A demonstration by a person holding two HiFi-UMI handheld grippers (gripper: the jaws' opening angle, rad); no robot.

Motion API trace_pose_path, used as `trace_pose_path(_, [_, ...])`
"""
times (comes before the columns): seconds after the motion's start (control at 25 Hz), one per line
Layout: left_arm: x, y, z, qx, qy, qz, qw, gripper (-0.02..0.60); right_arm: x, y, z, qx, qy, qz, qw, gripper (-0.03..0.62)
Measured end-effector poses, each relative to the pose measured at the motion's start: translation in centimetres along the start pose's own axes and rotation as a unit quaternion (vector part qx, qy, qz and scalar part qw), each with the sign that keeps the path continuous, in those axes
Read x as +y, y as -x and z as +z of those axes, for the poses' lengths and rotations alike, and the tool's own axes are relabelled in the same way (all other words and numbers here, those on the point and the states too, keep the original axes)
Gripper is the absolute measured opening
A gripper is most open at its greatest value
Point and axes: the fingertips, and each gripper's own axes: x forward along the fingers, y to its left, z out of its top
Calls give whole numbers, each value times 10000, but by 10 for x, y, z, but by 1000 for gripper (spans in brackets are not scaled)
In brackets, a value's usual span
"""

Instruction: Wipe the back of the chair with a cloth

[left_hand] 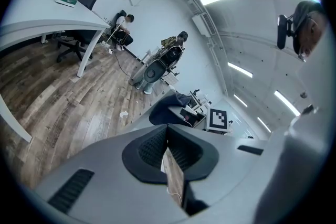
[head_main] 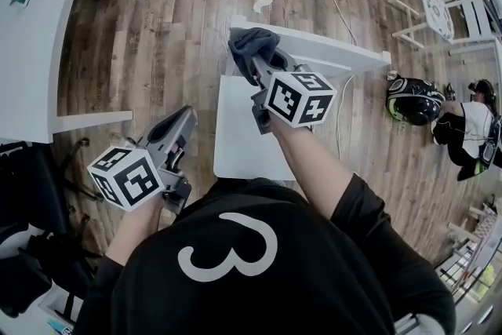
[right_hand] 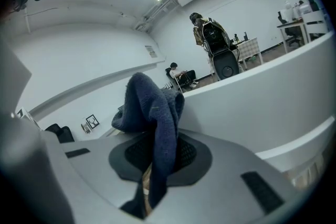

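Cloth (head_main: 252,43): bunched at left end of chair back (head_main: 329,49); we cannot see contact beneath.
Right gripper (head_main: 259,68): clamped on cloth.
Left gripper (left_hand: 169,152): closed, empty, left of seat (head_main: 243,129).
Room: bare floor (head_main: 180,27) around.

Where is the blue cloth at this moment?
In the head view, the blue cloth is at top centre, pinched by the right gripper, at the left end of the white chair back.

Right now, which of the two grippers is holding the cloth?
The right gripper: a dark blue cloth is pinched in its jaws. The left gripper is shut on nothing.
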Motion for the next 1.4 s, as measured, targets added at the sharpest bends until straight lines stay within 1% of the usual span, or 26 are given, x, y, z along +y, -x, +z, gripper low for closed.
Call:
trace_pose_path(0.16, [1, 1, -2, 4, 29, 23, 10000, 14, -2, 0, -1, -1, 38, -155, 9999, 51])
trace_pose_path(0.4, [4, -1, -2, 8, 74, 34, 10000, 14, -4, -1, 0, 9, 295, -375, 9989, 51])
trace_pose_path(0.56, [3, -4, -3, 33, 83, 30, 10000, 14, -11, 5, 1, -26, 223, -487, 9986, 51])
trace_pose_path(0.76, [-4, -15, -4, 103, 50, -87, 9999, 12, -26, 20, 7, -117, 176, -657, 9976, 51])
trace_pose_path(1.04, [-22, -36, -9, 289, -73, -302, 9991, 14, -57, 50, 16, -257, 101, -915, 9954, 51])
trace_pose_path(1.4, [-60, -76, -23, 647, -290, -687, 9951, 12, -124, 110, 28, -492, -133, -1565, 9864, 51])
